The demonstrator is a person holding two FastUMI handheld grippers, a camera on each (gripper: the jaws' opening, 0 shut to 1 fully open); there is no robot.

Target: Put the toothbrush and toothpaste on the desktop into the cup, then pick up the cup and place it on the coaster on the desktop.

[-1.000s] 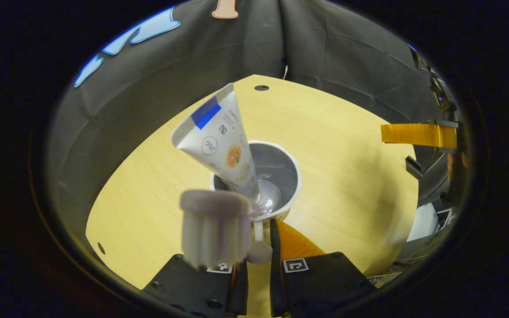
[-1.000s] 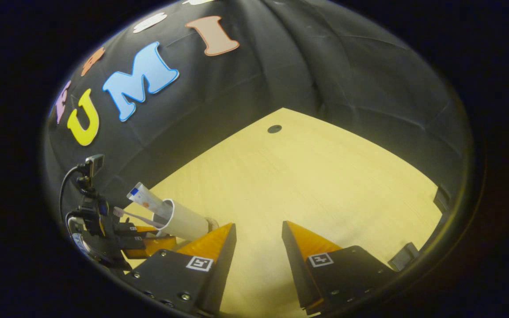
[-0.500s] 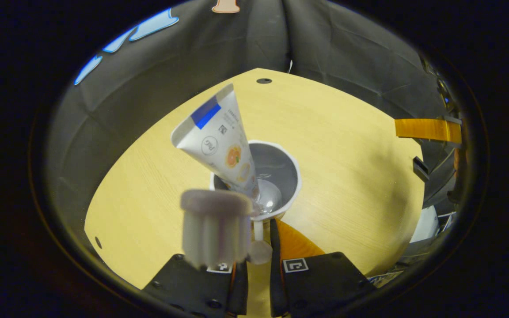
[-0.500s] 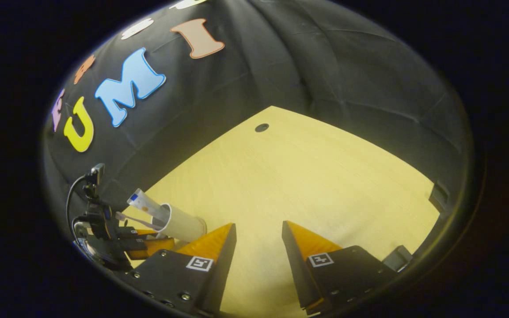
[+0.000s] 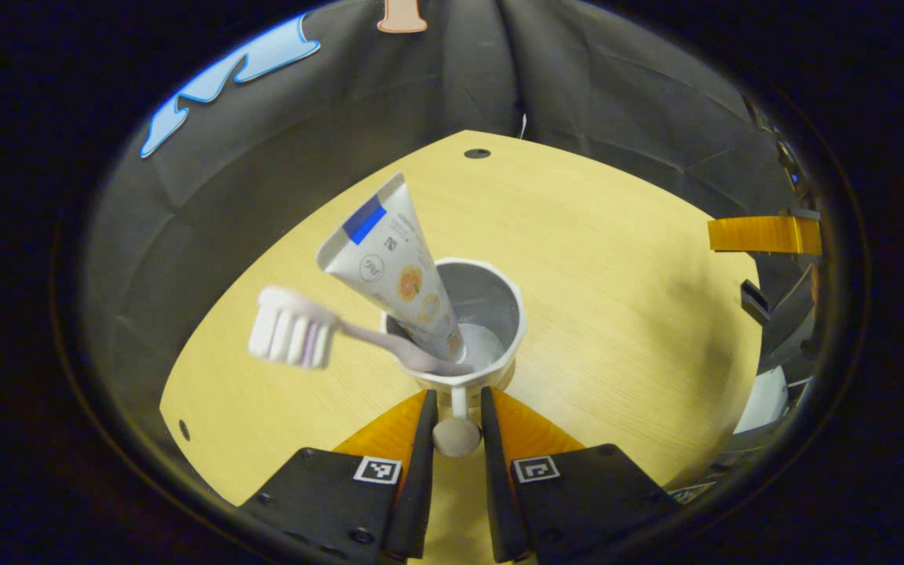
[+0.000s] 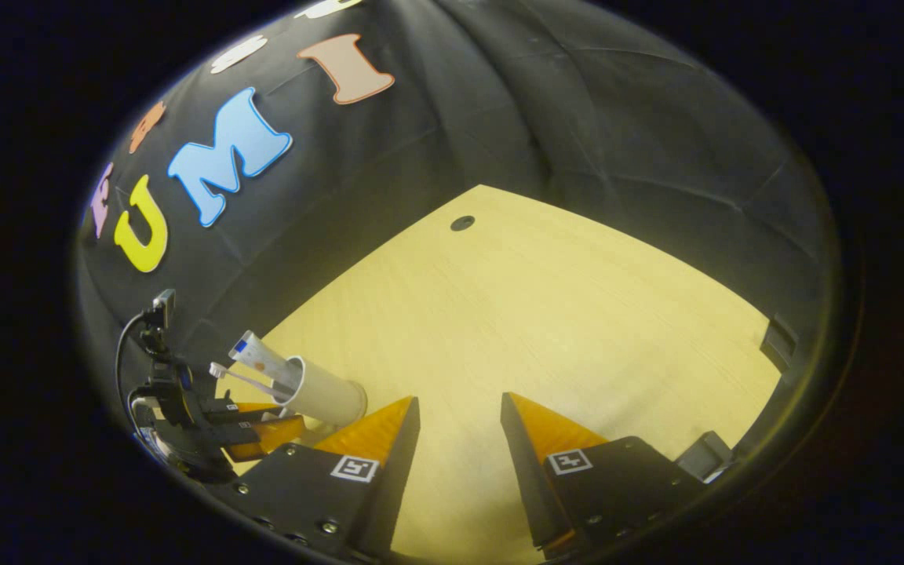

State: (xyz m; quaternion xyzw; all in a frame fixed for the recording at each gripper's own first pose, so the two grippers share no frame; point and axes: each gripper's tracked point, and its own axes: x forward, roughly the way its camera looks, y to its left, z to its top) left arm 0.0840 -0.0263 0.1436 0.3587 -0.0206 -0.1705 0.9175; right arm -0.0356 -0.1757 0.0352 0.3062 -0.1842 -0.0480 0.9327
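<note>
Left gripper [image 5: 453, 408]: in the left gripper view we see its two fingers closed in on the small knobbed handle of the white ceramic cup [image 5: 491, 302], one finger on each side of the knob, both pressing. The cup sits on the pale wooden desktop [image 5: 617, 314], just beyond the fingertips. The white toothpaste tube with a blue band [image 5: 388, 263] stands in the cup, leaning far-left over the rim. The white-bristled toothbrush [image 5: 295, 337] also rests in it, head out to the left.

Right gripper [image 6: 460, 416]: in the right gripper view we see its fingers spread wide, nothing between them, over bare desktop [image 6: 538, 314]. At far left, the cup [image 6: 326, 392] with tube [image 6: 257, 357] and toothbrush [image 6: 236, 378], with the left gripper [image 6: 252, 428] at its near side.
</note>
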